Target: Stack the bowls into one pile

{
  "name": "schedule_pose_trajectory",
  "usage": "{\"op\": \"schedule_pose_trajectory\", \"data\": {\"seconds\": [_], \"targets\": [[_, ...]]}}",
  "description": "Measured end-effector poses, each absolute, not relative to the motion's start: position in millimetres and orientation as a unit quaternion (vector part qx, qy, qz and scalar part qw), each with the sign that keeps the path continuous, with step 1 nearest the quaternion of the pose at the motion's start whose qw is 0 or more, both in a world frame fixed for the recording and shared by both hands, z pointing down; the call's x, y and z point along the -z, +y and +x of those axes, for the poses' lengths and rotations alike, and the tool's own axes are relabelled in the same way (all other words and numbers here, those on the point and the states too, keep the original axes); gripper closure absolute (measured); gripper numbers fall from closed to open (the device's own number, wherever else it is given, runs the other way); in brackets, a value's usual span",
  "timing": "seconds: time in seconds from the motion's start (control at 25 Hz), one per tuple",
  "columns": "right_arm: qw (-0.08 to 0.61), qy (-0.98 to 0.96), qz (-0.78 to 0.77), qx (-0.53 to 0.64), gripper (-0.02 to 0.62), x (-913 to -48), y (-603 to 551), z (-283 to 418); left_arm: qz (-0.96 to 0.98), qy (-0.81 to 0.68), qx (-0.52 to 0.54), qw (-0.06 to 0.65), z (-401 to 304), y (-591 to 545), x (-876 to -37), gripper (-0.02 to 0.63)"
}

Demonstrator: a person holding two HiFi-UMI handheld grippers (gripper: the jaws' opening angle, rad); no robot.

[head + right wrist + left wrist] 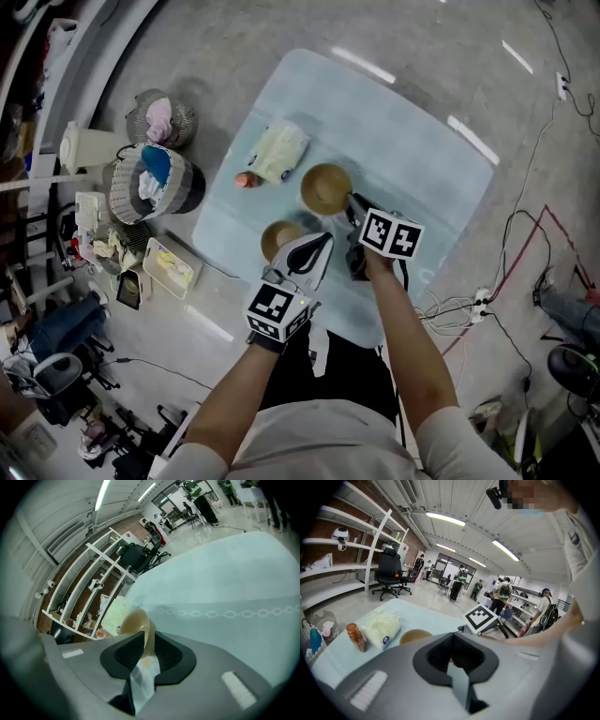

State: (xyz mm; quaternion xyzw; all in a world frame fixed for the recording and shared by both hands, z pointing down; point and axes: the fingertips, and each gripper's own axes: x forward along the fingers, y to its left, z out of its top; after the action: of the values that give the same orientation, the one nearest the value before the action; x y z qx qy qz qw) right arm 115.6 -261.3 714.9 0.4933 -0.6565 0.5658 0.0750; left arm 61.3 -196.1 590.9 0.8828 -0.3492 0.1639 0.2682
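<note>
Two brown bowls are on the pale blue table [412, 159]. My right gripper [354, 202] is shut on the near right rim of the larger bowl [323, 187]. In the right gripper view that bowl [136, 620] rises tilted between the jaws of the right gripper [146, 645]. The smaller bowl [277, 238] lies closer to me on the left. My left gripper [319, 244] covers its right edge. In the left gripper view the left gripper [450, 656] has its jaws nearly together with a brown sliver between them. A brown bowl [415, 635] shows just beyond, to the left.
A white packet [278, 150] and a small orange-capped bottle [245, 179] lie at the table's far left. Baskets [155, 183] and clutter stand on the floor to the left. Cables and a power strip [483, 302] lie on the floor to the right.
</note>
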Motion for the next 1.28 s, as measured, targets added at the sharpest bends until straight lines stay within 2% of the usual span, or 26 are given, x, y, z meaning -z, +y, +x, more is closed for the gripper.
{"op": "schedule_pose_trajectory", "data": {"seconds": [0.24, 0.36, 0.88, 1.28], "targets": [[0.073, -0.641, 0.503, -0.575, 0.533, -719.1, -265.0, 115.7, 0.881, -0.353, -0.163, 0.270, 53.2, -191.5, -591.8, 0.600], [0.076, -0.632, 0.510, -0.579, 0.566, -720.9, -265.1, 117.2, 0.881, -0.354, -0.160, 0.271, 48.7, -189.0, -590.4, 0.600], [0.033, -0.608, 0.533, -0.587, 0.575, -684.0, -232.7, 120.4, 0.891, -0.348, -0.140, 0.255, 19.0, -161.4, -566.0, 0.600], [0.037, -0.625, 0.518, -0.582, 0.575, -649.2, -183.9, 68.8, 0.895, -0.348, -0.129, 0.248, -25.5, -122.5, -547.2, 0.600]]}}
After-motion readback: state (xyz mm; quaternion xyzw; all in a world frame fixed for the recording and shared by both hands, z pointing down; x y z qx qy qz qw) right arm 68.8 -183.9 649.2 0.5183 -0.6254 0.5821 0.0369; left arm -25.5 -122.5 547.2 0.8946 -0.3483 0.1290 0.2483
